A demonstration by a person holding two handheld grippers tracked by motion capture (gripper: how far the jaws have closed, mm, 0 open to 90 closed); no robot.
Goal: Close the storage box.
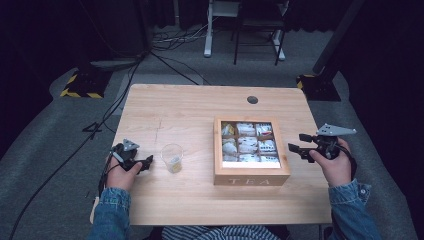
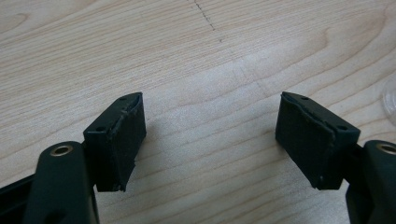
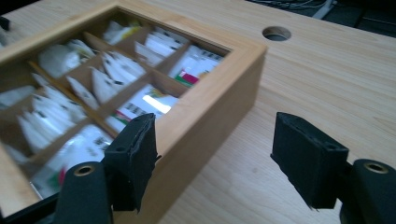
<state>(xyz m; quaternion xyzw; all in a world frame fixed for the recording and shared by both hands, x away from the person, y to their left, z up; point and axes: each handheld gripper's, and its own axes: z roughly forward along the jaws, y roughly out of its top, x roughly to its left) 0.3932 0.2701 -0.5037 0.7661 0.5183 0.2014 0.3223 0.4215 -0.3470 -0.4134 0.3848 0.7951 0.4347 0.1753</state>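
Note:
A wooden tea box [image 1: 251, 179] with a glass lid stands right of the table's middle, and its compartments hold white tea bags [image 1: 248, 144]. A clear plastic cup [image 1: 172, 157] with something yellowish at the bottom stands left of it. My left gripper [image 1: 145, 163] rests just left of the cup, open over bare wood [image 2: 210, 135]; the cup's rim [image 2: 391, 95] shows at the right edge. My right gripper [image 1: 296, 142] is at the box's right side, open. In the right gripper view [image 3: 215, 140] one jaw hangs over the lid and the other beside the box wall [image 3: 205, 116], touching neither.
The light wooden table [image 1: 175, 110] has a round cable hole [image 1: 252, 99] near its far edge, also seen as the hole [image 3: 276, 33] in the right gripper view. Beyond the table are floor cables, stand bases with yellow-black tape and furniture legs.

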